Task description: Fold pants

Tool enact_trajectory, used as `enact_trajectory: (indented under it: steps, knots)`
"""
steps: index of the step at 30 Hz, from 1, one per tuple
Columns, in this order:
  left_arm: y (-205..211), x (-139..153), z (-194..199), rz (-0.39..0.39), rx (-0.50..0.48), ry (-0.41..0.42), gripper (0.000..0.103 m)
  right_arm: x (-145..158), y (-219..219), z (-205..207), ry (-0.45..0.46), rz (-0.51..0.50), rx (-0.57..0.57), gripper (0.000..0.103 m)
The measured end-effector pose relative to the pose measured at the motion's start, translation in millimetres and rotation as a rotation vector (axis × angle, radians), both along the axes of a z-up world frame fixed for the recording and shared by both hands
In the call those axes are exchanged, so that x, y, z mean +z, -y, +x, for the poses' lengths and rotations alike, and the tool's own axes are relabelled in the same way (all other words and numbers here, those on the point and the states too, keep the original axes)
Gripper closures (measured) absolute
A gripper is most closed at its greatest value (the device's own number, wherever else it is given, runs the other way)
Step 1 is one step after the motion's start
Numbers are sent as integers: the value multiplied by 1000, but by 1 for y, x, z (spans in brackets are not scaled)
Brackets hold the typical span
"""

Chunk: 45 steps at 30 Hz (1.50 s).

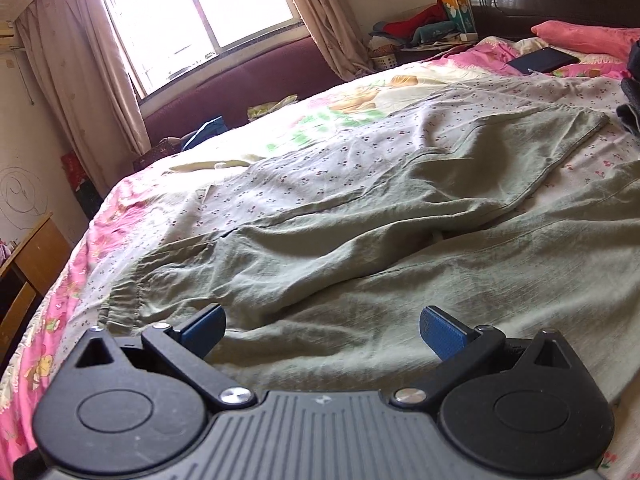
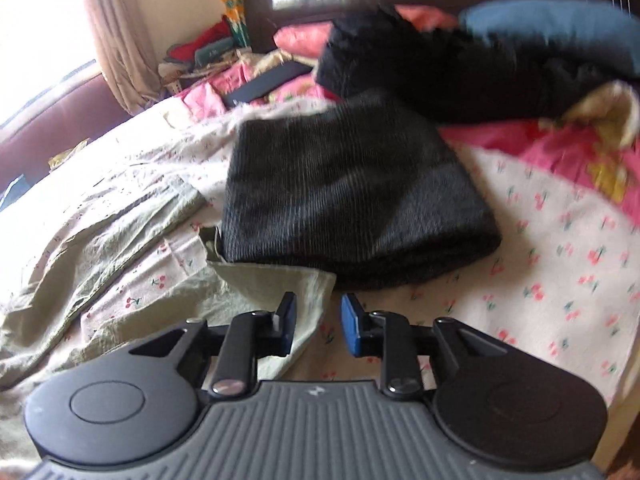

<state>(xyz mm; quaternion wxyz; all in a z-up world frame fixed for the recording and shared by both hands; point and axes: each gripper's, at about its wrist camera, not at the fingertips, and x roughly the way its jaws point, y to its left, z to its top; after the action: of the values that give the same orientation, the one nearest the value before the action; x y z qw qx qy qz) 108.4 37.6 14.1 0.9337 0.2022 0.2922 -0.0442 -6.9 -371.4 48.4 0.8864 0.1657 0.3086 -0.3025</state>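
Observation:
Pale green pants point(image 1: 360, 248) lie spread and wrinkled on the bed, waist near me, one leg reaching toward the upper right. My left gripper point(image 1: 322, 330) is open wide just above the waist area and holds nothing. In the right wrist view the pants point(image 2: 100, 240) lie at left, with a leg hem point(image 2: 276, 280) under my right gripper point(image 2: 318, 326). Its jaws stand narrowly apart, the left finger over the hem edge, nothing clamped between them.
A folded dark grey ribbed garment point(image 2: 352, 200) lies just beyond the right gripper, with black and blue clothes point(image 2: 460, 68) behind it. A dark flat case point(image 1: 544, 60) and pink pillow point(image 1: 588, 36) lie near the headboard. The bed edge drops at left point(image 1: 60, 280).

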Motion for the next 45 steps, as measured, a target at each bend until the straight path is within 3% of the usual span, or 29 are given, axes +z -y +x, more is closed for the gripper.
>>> enact_trajectory:
  steps: [2,4,7,9,11,16,22,25,28,31,33,35,37,40,45]
  knots:
    - [-20,6,7,40,-5,34,0,15,-22,9,-9,-131,103,62]
    - [-41,14,18,64,-18,69,0,24,-46,30,-14,-194,286,58]
    - [-71,24,50,88,-29,97,0,23,-85,87,-31,-160,595,56]
    - [-91,25,82,111,-37,86,0,18,-115,144,-70,-122,788,56]
    - [-114,22,117,110,-28,51,0,11,-154,211,-104,-147,951,56]
    - [-184,6,191,99,76,-51,0,-14,-235,325,-198,-185,1223,56]
    - [-245,3,245,-40,68,-168,0,-40,-295,370,-319,-155,1380,56]
    - [-251,-11,264,-74,18,-276,0,-48,-311,379,-391,-161,1420,55]
    - [-251,-27,279,-92,-14,-362,3,-57,-319,393,-446,-168,1436,47]
    - [-254,-31,289,-160,-5,-392,10,-57,-317,401,-475,-151,1440,47]
    - [-255,-30,290,-184,-4,-402,17,-56,-315,402,-482,-137,1432,52]
    - [-253,-27,286,-194,-17,-399,32,-57,-313,402,-483,-118,1424,81]
    - [-250,-23,281,-186,-12,-378,53,-57,-312,401,-473,-106,1405,102]
    - [-247,-16,268,-215,4,-342,69,-56,-311,391,-432,-129,1386,103]
    - [-238,6,235,-215,13,-253,76,-32,-308,358,-356,-148,1413,103]
